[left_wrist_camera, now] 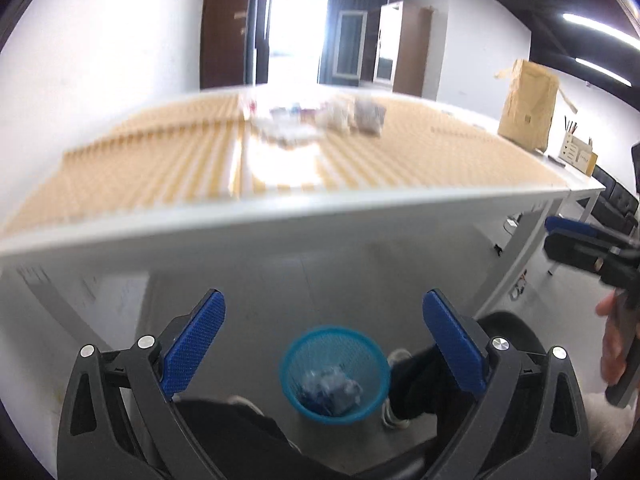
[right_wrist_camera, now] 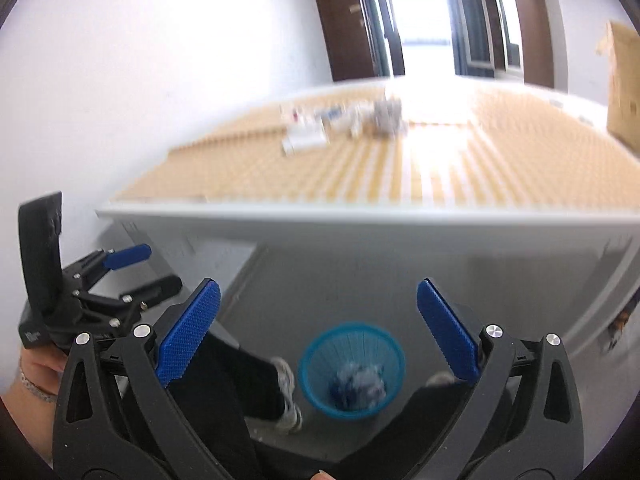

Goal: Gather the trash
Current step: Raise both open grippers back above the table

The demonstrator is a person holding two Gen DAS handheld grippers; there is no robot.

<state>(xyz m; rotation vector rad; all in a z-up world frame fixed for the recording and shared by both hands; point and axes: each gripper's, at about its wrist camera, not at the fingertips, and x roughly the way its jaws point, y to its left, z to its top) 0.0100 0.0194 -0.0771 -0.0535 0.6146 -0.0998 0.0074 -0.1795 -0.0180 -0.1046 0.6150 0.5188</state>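
Room: white-walled office, bright doorway at the far end, and a counter (left_wrist_camera: 280,216) with a tan-checked top filling the middle.
Left gripper (left_wrist_camera: 324,312): spread wide, nothing between the blue pads, hanging above the floor on the near side of the counter.
Right gripper (right_wrist_camera: 319,304): wide apart too, and empty, level with its partner.
Bin (left_wrist_camera: 334,374): blue mesh basket on the floor, below both grippers and just in front of the counter's near edge; crumpled blue-and-white scraps already sit in its bottom.
Trash pile (left_wrist_camera: 320,122): wrappers and wads of paper, blurred, clustered toward the far side of the counter, well away from the bin.
Paper bag (left_wrist_camera: 528,106): brown, upright at the counter's right end.
Step in hand: looks like the gap between loads, with both grippers free over the bin.
Next move: a reach up and across the counter to the pile, closing on one piece; the light, crumpled stuff will want a firm pinch.
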